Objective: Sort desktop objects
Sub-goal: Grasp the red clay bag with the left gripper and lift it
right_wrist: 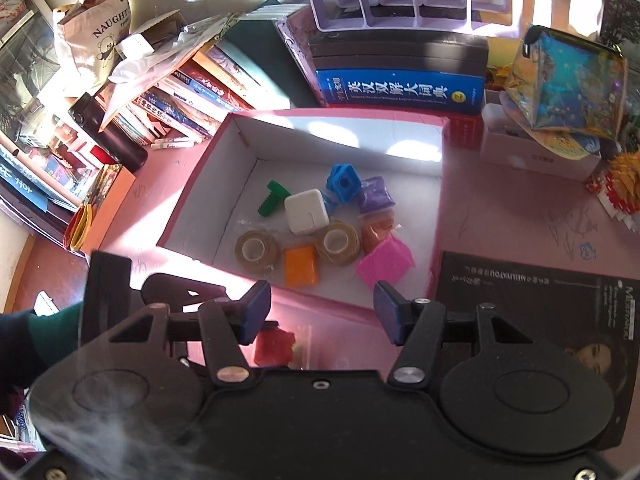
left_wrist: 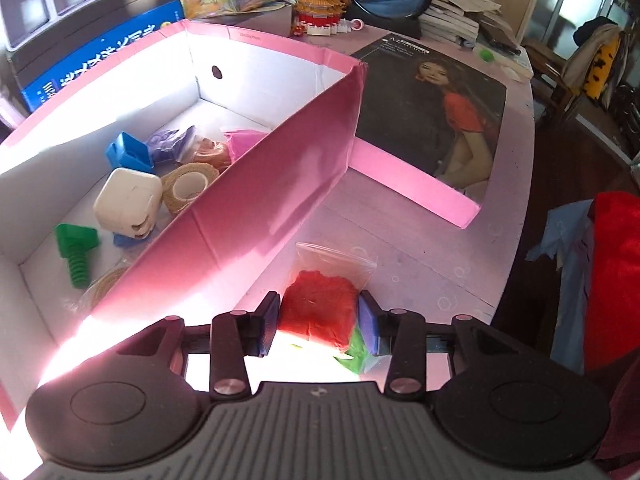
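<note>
Left claw (left_wrist: 318, 322), nearest the lens: blue pads pinching a bagged red clay block (left_wrist: 318, 312), which sits on the pink counter (left_wrist: 420, 248) just right of the pink box (left_wrist: 256, 216), near its front corner. Right claw (right_wrist: 322, 312) is spread wide w/ nothing between the pads, hovering above the box's near wall. Box contents: white charger cube (right_wrist: 306, 211), green bolt (right_wrist: 272, 198), blue nut (right_wrist: 343, 182), two tape rolls (right_wrist: 256, 250), plus purple, orange and pink bags.

To do this step well, judged from the views: lift the bag clear of the tall side wall before moving left, and release over a bare patch of floor, e.g. the far end.

Hard to make out: a green item under the red bag, mostly covered; whether the bag is off the counter; the bag's near edge, lost in glare.
</note>
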Tool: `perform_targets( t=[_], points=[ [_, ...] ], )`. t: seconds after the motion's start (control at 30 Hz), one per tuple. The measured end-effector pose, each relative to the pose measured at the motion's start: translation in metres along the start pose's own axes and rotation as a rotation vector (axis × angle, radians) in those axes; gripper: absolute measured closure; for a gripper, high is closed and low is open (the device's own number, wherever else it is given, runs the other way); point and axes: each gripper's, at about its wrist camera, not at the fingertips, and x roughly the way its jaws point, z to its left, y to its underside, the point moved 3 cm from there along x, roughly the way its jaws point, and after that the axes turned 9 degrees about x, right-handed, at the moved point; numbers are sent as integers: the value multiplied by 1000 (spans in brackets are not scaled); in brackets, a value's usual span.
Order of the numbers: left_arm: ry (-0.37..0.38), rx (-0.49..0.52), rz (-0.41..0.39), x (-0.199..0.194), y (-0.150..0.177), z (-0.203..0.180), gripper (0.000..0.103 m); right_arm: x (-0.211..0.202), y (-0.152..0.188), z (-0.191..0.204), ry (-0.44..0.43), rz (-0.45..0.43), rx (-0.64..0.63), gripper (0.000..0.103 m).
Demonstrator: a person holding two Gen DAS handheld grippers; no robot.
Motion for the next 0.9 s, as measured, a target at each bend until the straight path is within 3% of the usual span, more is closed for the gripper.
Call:
perform_targets(
  t=[0.2,0.57,0.9],
  points=[
    [-39,-92,-11,-20,7,0,63,1,27,4,-8,20,-7,46],
    [-137,-362,-72,-81,34,10,63,42,69,25,-4,46,-91,46],
    [-211,-441,-143,-139,28,23,63,83,96,31,49,88,-136,46]
  ],
)
